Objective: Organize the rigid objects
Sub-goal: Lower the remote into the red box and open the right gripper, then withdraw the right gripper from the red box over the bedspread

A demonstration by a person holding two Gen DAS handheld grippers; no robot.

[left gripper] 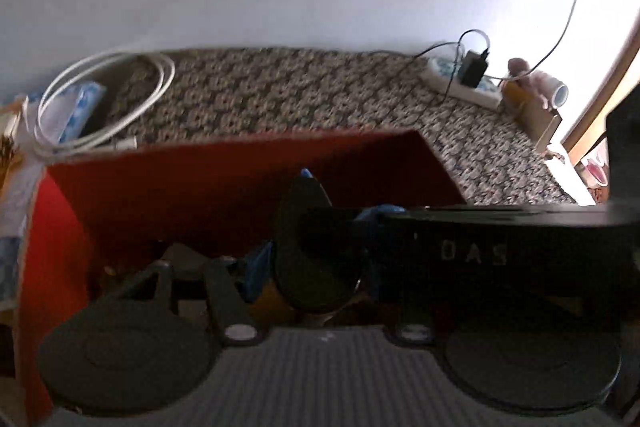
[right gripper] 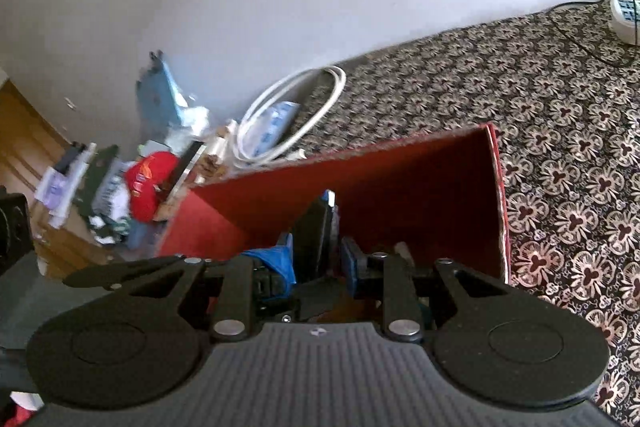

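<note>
Left tongs (left gripper: 316, 259) reach down into the red box (left gripper: 240, 187), which sits on the patterned carpet (left gripper: 304, 91). Their blue pads (left gripper: 256, 271) flank a dark rounded object (left gripper: 316, 247); whether they actually pinch it is hard to tell, since the interior is dim and blurred. A black slab lettered "DAS" (left gripper: 500, 247) crosses the right side of this view and hides the right finger.

Right tongs (right gripper: 316, 259) are clenched on a flat black object (right gripper: 314, 231) standing upright inside the same box, blue pads (right gripper: 352, 263) pressing on both faces. Its lower end is hidden behind the linkage.

The left view alone shows the charger (left gripper: 474, 67) plugged into the power strip (left gripper: 464, 83). The right view alone shows the clutter pile with a red cap (right gripper: 146, 183). Both show the coiled white cable (left gripper: 104, 99).
</note>
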